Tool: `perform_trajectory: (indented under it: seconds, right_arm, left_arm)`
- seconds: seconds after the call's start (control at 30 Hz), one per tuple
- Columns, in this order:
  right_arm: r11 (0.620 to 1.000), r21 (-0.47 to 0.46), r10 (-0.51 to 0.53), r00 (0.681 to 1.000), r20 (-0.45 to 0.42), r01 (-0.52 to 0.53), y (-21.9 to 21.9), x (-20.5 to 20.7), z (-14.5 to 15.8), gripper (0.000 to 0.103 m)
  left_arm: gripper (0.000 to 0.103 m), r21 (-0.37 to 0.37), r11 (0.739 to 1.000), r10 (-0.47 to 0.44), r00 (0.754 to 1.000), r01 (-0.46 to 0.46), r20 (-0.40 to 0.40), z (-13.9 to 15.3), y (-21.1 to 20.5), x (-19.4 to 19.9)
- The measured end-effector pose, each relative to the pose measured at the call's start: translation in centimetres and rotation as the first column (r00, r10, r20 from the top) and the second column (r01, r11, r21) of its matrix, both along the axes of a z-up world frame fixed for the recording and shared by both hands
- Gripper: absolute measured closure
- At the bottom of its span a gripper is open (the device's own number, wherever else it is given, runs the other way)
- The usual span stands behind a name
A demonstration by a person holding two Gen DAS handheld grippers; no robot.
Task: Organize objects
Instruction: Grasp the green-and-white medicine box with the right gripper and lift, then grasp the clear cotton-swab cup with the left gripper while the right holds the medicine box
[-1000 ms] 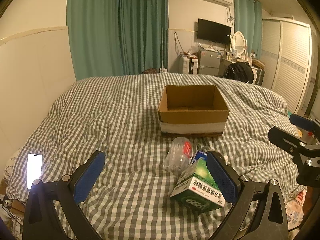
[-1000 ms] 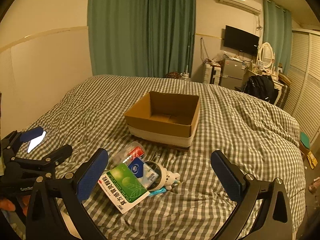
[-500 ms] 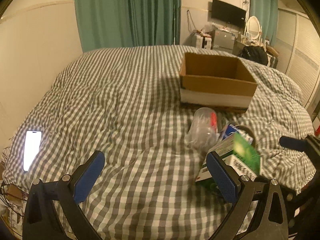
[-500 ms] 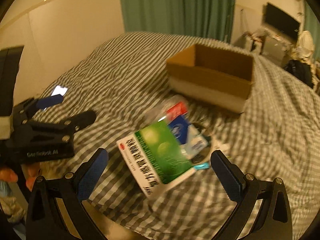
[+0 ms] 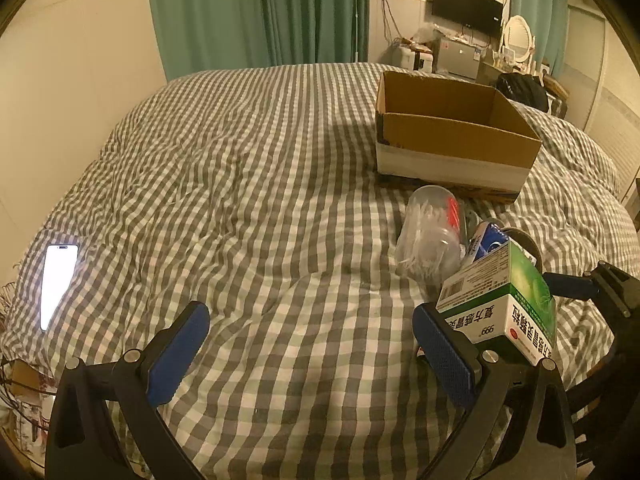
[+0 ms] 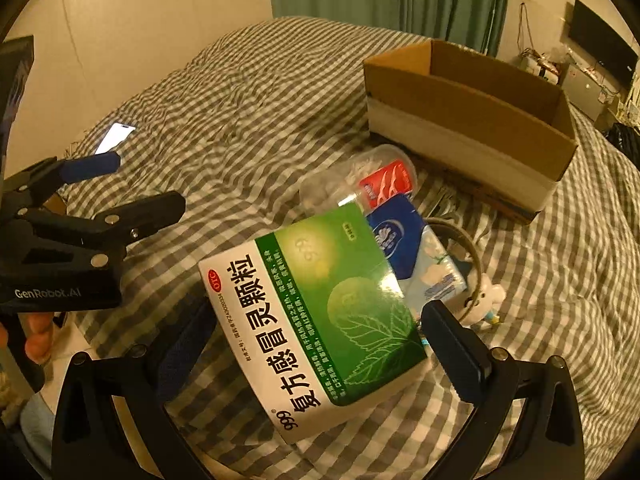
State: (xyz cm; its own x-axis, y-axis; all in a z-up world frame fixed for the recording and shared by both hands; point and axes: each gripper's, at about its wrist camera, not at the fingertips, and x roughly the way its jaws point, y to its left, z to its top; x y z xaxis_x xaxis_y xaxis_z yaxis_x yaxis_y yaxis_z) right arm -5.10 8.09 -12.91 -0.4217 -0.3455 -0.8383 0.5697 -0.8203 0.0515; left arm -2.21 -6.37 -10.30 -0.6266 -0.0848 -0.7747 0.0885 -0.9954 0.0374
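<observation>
Right gripper [image 6: 316, 328] has dropped around the green box [image 6: 316, 300] near the bed's [image 5: 260, 180] edge, jaws closing; left gripper [image 5: 312, 348] wide, empty.

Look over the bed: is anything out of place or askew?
A lit phone lies alone at the bed's edge, far from the pile. The green box sits tilted between the right gripper's fingers. The cardboard box looks empty.

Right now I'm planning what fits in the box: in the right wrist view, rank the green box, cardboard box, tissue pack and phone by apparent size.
1. Green box, inflated by nearness.
2. Cardboard box.
3. Tissue pack.
4. Phone, far off.
</observation>
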Motion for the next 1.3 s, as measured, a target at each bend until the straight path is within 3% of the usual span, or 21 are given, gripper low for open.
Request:
perform_trajectory:
  seconds: [0.07, 0.47, 0.8, 1.07, 1.23, 1.3]
  right_arm:
    - [1.000, 0.001, 0.004, 1.000, -0.009, -0.004, 0.0, 0.2, 0.3, 0.008]
    - [0.994, -0.064, -0.101, 0.987, -0.128, 0.093, 3.6, 1.7, 5.7, 0.011]
    - [0.976, -0.075, -0.217, 0.954, -0.204, 0.206, 8.2, 0.9, 7.9, 0.013]
    - [0.948, -0.069, -0.319, 0.916, -0.244, 0.311, 11.8, -1.3, 9.0, 0.013]
    - [0.939, -0.057, -0.343, 0.908, -0.242, 0.340, 12.7, -2.4, 8.9, 0.013]
    - [0.936, -0.052, -0.350, 0.907, -0.236, 0.348, 13.0, -2.7, 8.6, 0.013]
  left_arm:
    - [0.000, -0.003, 1.000, -0.002, 1.000, 0.002, 0.002, 0.0, 0.1, -0.1]
    - [0.000, -0.028, 0.999, -0.044, 0.999, 0.043, -0.020, 1.5, 1.9, -0.5]
    - [0.000, -0.051, 0.993, -0.109, 0.994, 0.108, -0.016, 1.3, 4.8, -3.7]
    - [0.000, -0.044, 0.987, -0.153, 0.988, 0.154, 0.021, -0.7, 6.3, -8.2]
    - [0.000, -0.011, 0.976, -0.216, 0.974, 0.217, 0.062, -2.7, 7.6, -10.5]
    - [0.000, -0.036, 0.972, -0.229, 0.970, 0.232, 0.086, -3.8, 8.2, -11.2]
